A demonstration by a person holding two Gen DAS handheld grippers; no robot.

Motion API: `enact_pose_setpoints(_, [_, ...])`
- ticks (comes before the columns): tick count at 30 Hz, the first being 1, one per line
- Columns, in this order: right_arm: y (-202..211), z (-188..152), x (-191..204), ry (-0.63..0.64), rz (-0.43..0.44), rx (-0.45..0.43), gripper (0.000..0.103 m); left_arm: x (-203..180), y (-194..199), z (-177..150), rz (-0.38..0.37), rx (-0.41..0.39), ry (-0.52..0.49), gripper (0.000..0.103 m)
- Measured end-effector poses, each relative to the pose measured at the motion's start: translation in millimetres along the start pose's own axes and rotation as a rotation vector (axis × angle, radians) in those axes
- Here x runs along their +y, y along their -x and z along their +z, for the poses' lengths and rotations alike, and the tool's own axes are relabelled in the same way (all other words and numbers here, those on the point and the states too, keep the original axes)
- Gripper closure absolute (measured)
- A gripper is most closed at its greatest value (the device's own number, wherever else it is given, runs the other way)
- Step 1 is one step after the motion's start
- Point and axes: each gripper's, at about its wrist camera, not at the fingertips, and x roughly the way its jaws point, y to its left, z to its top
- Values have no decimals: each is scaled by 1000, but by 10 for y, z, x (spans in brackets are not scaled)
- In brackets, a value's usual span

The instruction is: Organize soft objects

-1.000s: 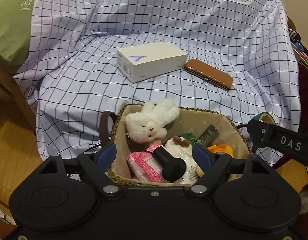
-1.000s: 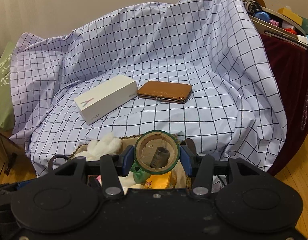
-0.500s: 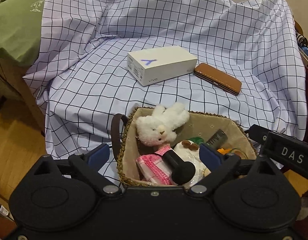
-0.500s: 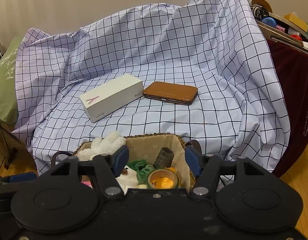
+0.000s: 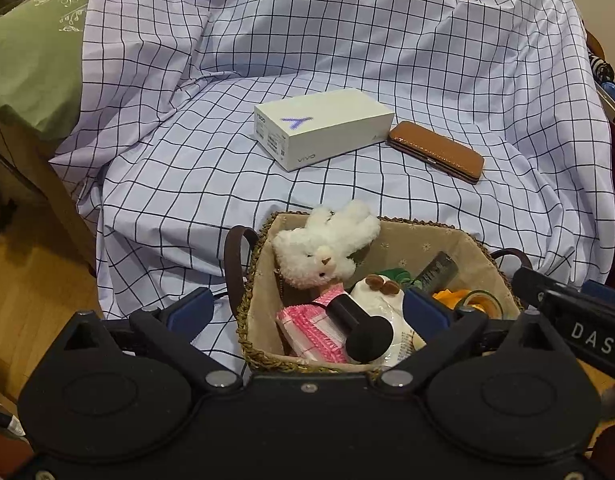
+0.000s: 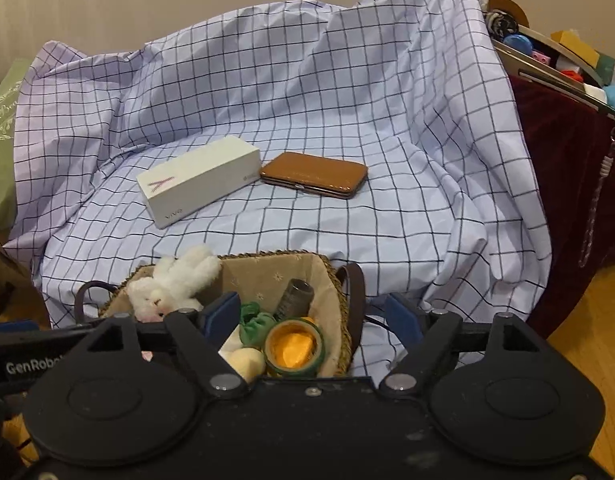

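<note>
Left gripper (image 5: pixel 305 314) and right gripper (image 6: pixel 313 316) are spread wide, nothing held, above basket (image 5: pixel 259 356); checked cloth (image 5: pixel 187 184) seen bare leftward.

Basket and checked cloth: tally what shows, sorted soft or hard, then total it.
Soft: 3 – white plush bunny, green fabric piece, cream plush with brown spots.
Hard: 5 – tape roll, dark tube, black-handled tool, white box, brown case.
Unclear: 1 – pink packet.
Total: 9

A checked sheet (image 6: pixel 347 120) is draping the furniture; beige wall (image 6: pixel 187 0) is rising behind, wooden floor (image 5: pixel 35 300) is showing alongside.
</note>
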Motion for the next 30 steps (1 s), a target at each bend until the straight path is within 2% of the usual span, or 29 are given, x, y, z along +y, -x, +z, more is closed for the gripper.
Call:
enact_pose_setpoints(7, [20,-46,-4,11,-27,9,17,-22,21,-9,18,0,-22,4])
enact_pose_setpoints(16, [14,-55,-40,-1,-60,24,16,-32,33,-15,34,4,-25,4])
enact_pose_setpoints(22, [4,-59,-43,1,-61,29,15,-43,47,-33,70,3,-29,4])
enact_pose_setpoints(30, [-20,-61,-53,-1,-61,41,14,-17,26,-21,63,15,-16,4])
